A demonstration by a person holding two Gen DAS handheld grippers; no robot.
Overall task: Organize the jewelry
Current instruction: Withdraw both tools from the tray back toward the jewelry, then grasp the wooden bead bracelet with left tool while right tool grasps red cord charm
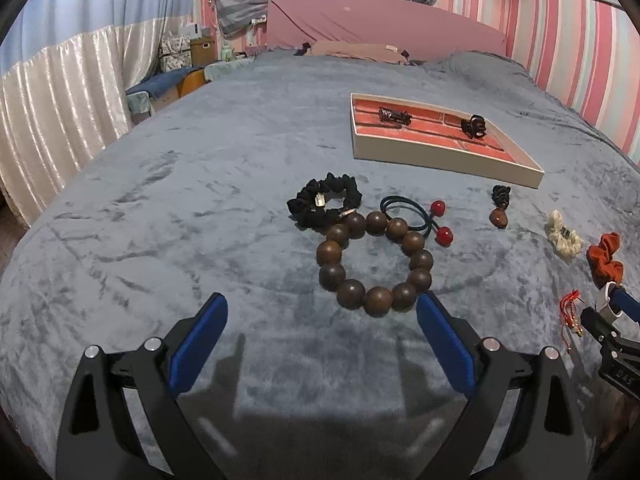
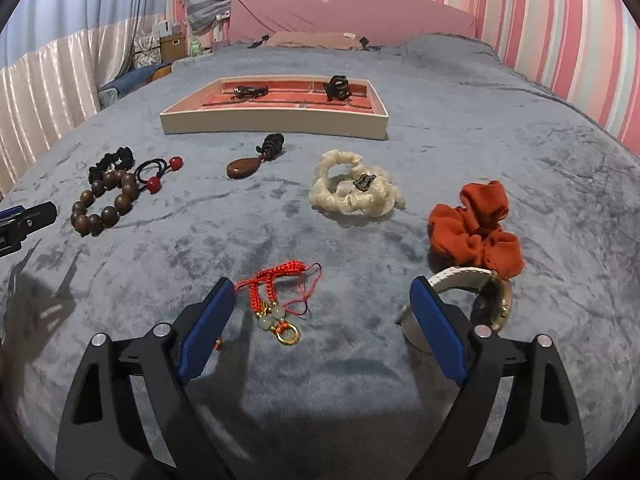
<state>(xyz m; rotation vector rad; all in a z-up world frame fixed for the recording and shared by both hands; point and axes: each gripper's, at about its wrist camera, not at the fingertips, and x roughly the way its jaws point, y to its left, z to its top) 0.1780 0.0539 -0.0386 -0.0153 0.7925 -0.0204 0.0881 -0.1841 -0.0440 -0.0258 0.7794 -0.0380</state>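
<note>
Left claw (image 1: 322,312) gaping wide just short of my wooden bead bracelet (image 1: 374,266); right claw (image 2: 322,300) also spread, red cord charm (image 2: 276,300) lying between its fingers on the bed (image 2: 480,128).

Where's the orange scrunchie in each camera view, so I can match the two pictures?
Left wrist: orange scrunchie at the far right edge, right of the cream scrunchie.
Right wrist: orange scrunchie right of centre, right of the cream scrunchie.
Shared landmark: the jewelry tray beyond both.
</note>
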